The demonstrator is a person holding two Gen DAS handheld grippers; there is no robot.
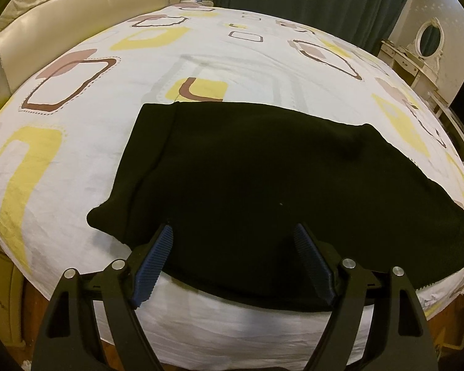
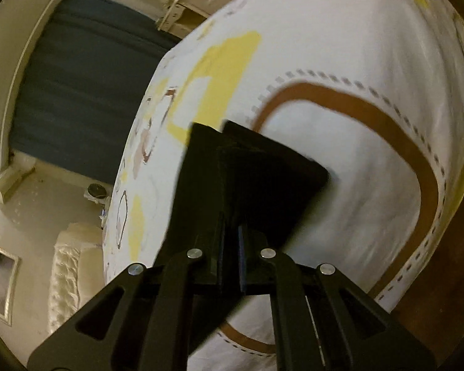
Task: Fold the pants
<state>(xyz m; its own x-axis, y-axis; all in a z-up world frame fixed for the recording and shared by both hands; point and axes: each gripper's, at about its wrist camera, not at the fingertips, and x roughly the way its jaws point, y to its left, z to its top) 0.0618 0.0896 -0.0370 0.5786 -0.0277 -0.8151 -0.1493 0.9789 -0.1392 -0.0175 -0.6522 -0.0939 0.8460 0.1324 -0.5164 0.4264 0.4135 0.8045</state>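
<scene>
The black pants (image 1: 263,179) are spread flat on the patterned bed (image 1: 108,123), reaching from centre toward 4 o'clock. The left tongs (image 1: 233,232) are held open above the near hem (nothing gripped), while a fold of the pants (image 2: 250,167) is clamped in the right tongs (image 2: 230,228).

pants (image 1: 263,179): black cloth, matt, soft and fleecy in look; no sheen
bed sheet (image 1: 108,117): thin printed cloth, white with yellow and brown shapes; matt, lightly creased
left gripper (image 1: 232,241): matt black plastic arms; bright metal pin heads; pads (image 1: 157,253) blue and ribbed
right gripper (image 2: 230,241): same matt black plastic; shiny round metal pins
headboard (image 1: 62,9): cream, tufted, leather-like, with a soft gloss
curtain (image 1: 309,3): dark blue-grey cloth, matt, hanging in folds
floor (image 1: 34,315): brown wood, slightly glossy
</scene>
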